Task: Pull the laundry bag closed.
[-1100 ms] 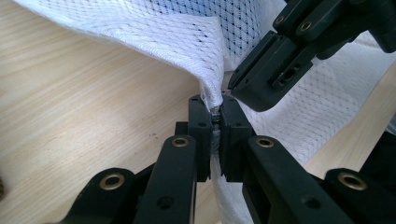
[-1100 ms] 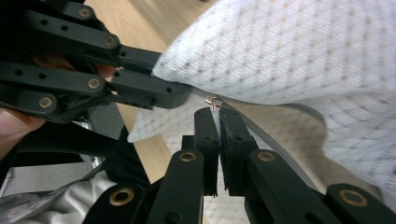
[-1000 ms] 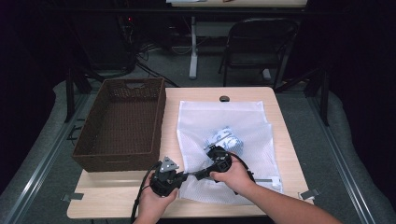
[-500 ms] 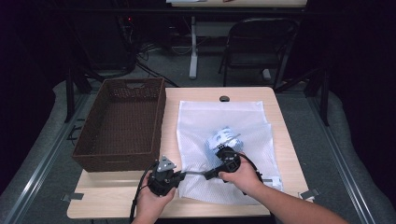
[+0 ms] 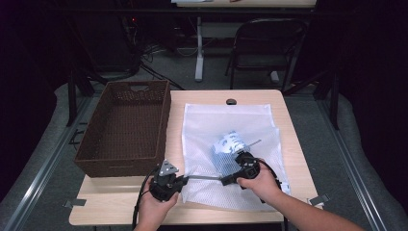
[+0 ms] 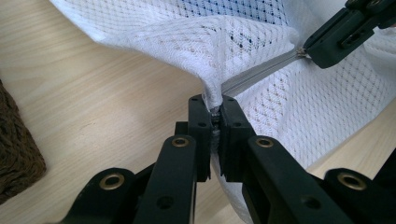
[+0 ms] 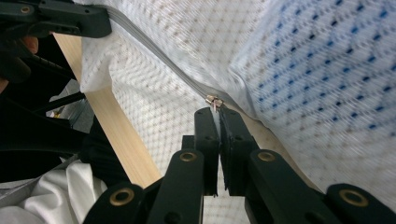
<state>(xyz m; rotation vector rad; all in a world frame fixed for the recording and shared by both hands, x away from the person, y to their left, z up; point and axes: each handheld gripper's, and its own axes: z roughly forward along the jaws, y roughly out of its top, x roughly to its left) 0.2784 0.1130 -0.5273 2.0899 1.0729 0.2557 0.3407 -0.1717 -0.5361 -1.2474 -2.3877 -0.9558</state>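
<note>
left tool clenched on mesh bag corner, right tool on its zipper pull; blue-patterned cloth inside.

- Mesh bag: white netted cloth, matt, with a grey zipper.
- Basket, left of frame: dark brown wicker, rough.
- Table: pale wood, smooth.
- Gripper jaws: matt black plastic.

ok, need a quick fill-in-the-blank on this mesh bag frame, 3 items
1. The left gripper is shut on a corner of the white mesh ____.
2. The right gripper is shut on the pull of the bag's ____.
3. The brown wicker basket stands to the ____ of the mesh bag in the high view.

Missing words: bag; zipper; left
</note>
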